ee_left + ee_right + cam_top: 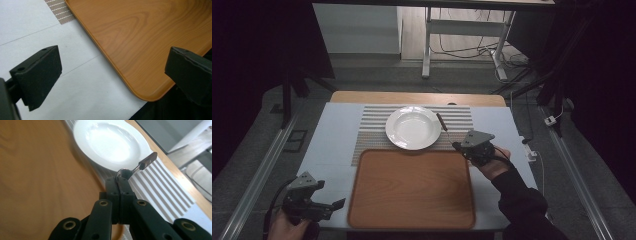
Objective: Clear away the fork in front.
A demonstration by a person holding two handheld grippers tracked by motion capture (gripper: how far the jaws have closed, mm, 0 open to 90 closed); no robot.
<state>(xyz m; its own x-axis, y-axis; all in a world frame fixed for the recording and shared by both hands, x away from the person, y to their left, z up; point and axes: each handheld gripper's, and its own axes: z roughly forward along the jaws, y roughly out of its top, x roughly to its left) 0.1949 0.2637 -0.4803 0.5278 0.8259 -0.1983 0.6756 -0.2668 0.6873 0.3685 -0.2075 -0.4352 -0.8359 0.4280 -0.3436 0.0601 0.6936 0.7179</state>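
A slim utensil (442, 123) with a brown handle sticks up and away from my right gripper (457, 145), whose jaws are shut on its metal end. In the right gripper view the utensil's handle (147, 160) hangs over the striped placemat (160, 187), just right of the white plate (112, 142); the gripped end is hidden between the jaws of the right gripper (122, 176). The white plate (413, 127) sits empty on the placemat (372, 125). My left gripper (339, 204) stands open and empty at the table's near left, and in the left gripper view this gripper (112, 75) faces the tray's near-left corner.
A wooden tray (412, 187) lies empty in front of the plate, and the tray (150, 37) reaches almost to the table's near edge. The white table top (332, 140) shows on both sides. Beyond the table stand a desk frame (427, 45) and cables on the floor.
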